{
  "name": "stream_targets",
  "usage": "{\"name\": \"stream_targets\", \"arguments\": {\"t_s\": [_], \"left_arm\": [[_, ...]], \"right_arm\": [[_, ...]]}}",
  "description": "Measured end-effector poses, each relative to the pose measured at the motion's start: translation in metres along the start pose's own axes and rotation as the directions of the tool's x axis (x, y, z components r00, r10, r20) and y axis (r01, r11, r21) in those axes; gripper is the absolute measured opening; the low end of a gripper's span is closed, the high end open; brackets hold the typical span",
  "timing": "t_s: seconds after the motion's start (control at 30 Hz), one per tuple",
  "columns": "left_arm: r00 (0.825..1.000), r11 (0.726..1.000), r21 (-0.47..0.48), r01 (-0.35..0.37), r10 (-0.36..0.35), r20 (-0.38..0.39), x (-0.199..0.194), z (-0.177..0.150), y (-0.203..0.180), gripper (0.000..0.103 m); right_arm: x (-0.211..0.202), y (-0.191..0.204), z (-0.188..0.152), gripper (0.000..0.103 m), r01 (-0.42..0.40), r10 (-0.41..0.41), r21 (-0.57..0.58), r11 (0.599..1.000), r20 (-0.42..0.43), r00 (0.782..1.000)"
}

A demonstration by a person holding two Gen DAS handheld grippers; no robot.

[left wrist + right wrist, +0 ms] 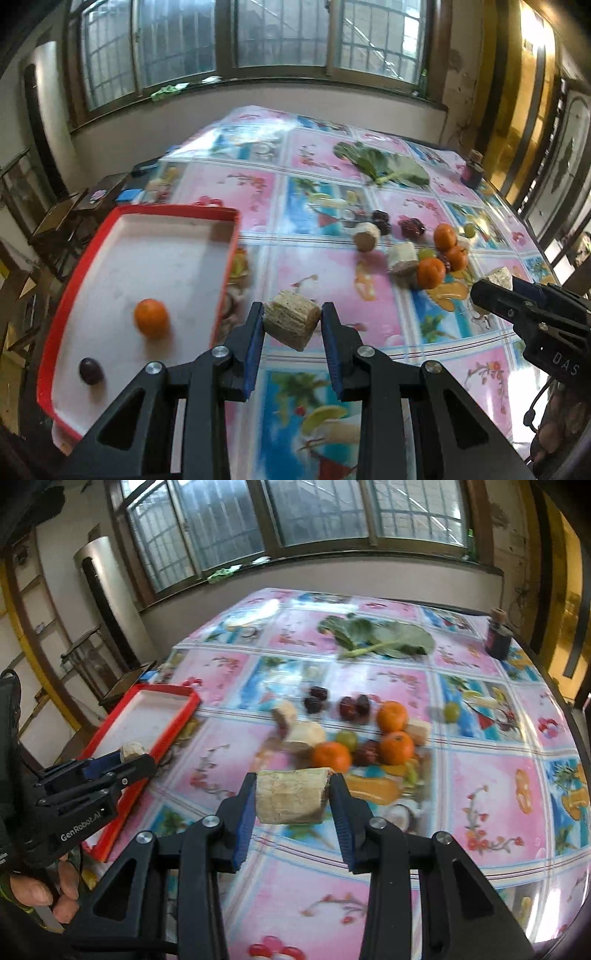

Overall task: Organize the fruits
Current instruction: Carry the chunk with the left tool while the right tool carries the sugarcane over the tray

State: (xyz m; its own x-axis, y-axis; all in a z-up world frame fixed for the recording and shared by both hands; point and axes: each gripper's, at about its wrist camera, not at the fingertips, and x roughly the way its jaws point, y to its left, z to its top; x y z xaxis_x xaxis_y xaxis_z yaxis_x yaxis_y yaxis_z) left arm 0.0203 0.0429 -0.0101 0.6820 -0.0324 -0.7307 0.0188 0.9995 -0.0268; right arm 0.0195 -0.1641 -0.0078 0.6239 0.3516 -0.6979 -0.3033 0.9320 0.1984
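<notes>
The desk (369, 325), covered by a glossy cloth of pink and blue fruit pictures, is seen below and ahead of both grippers. A red-rimmed tray (66, 295) with a white floor is set to the left of the left gripper (292, 325); an orange (151, 318) and a dark grape (90, 371) are held in it, apart from each other. A large green leaf (380, 637) is laid far ahead of the right gripper (292, 799). Between leaf and right gripper a cluster of loose fruit (354, 734) is spread: oranges, dark fruits, green grapes and pale cane pieces. A pale cut cane piece (291, 323) is clamped between the left gripper's blue pads, above the desk just right of the tray's rim. A longer cane piece (291, 795) is gripped crosswise by the right gripper, just nearer than the cluster.
</notes>
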Motion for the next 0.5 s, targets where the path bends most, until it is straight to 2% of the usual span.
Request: {"name": "stream_targets", "arguments": {"t_s": [0.5], "left_arm": [[0.997, 0.993, -0.1, -0.067, 0.069, 0.021, -0.016, -0.009, 0.063, 0.03]], "right_arm": [[0.019, 0.064, 0.005, 0.04, -0.079, 0.076, -0.1, 0.992, -0.032, 0.997]]}}
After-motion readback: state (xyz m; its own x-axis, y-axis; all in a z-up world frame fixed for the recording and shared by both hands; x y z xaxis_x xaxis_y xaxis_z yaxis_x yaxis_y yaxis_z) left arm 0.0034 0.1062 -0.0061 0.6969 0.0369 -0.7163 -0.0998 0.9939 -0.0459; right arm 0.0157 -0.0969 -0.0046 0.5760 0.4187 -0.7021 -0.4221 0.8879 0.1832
